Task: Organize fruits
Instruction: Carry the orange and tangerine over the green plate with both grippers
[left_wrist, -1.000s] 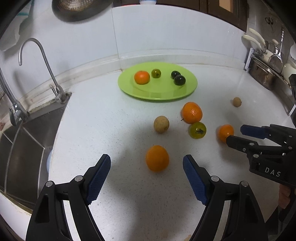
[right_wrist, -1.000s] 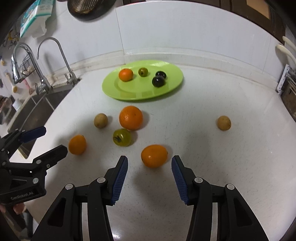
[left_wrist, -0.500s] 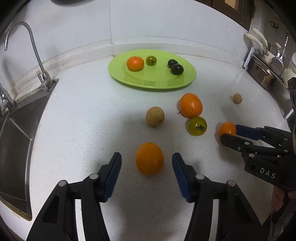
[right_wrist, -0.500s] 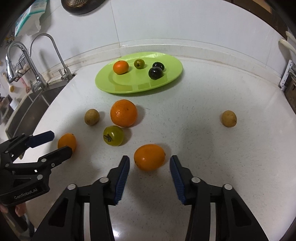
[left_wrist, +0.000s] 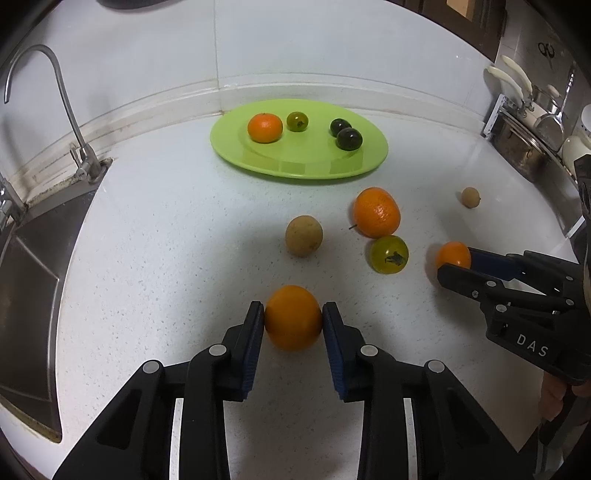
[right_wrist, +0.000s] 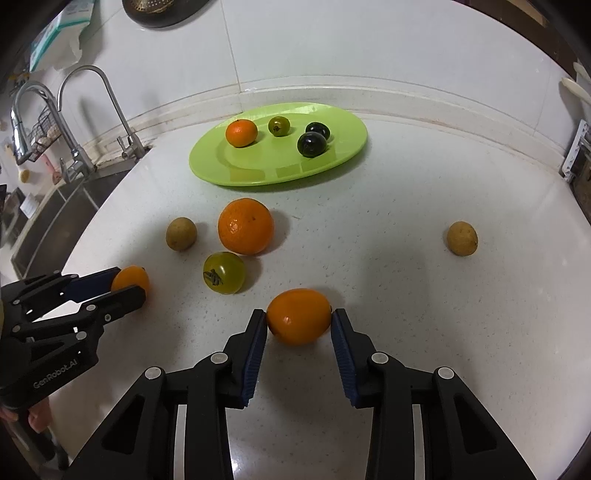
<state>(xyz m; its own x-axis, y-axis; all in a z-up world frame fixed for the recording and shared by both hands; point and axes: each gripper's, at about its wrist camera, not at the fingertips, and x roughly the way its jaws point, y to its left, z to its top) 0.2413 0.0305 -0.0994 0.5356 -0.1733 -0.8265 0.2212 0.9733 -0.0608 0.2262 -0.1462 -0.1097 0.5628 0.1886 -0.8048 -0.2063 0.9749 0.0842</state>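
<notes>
My left gripper (left_wrist: 293, 314) has its jaws closing, and both blue pads touch a small round orange (left_wrist: 293, 317) on the white counter. In the right wrist view, my right gripper (right_wrist: 299, 317) is also closing, its pads against an oval orange (right_wrist: 299, 315). Each gripper shows in the other's view: the right gripper (left_wrist: 454, 260) and the left gripper (right_wrist: 129, 284). A green plate (left_wrist: 258, 166) at the back holds a tangerine (left_wrist: 265, 127), a green fruit (left_wrist: 297, 121) and two dark fruits. Loose between lie a big orange (left_wrist: 376, 217), a green fruit (left_wrist: 389, 254) and a brown fruit (left_wrist: 303, 235).
Another small brown fruit (left_wrist: 470, 197) lies alone at the right. A steel sink (left_wrist: 29, 295) with a faucet (left_wrist: 55, 74) borders the counter on the left. Pots and utensils (left_wrist: 524, 147) stand at the far right. A hand (left_wrist: 554, 395) holds the right gripper.
Both pairs of jaws have narrowed from wide apart to touching their oranges. The left gripper tilted a little; the fruits on the counter have stayed put.
</notes>
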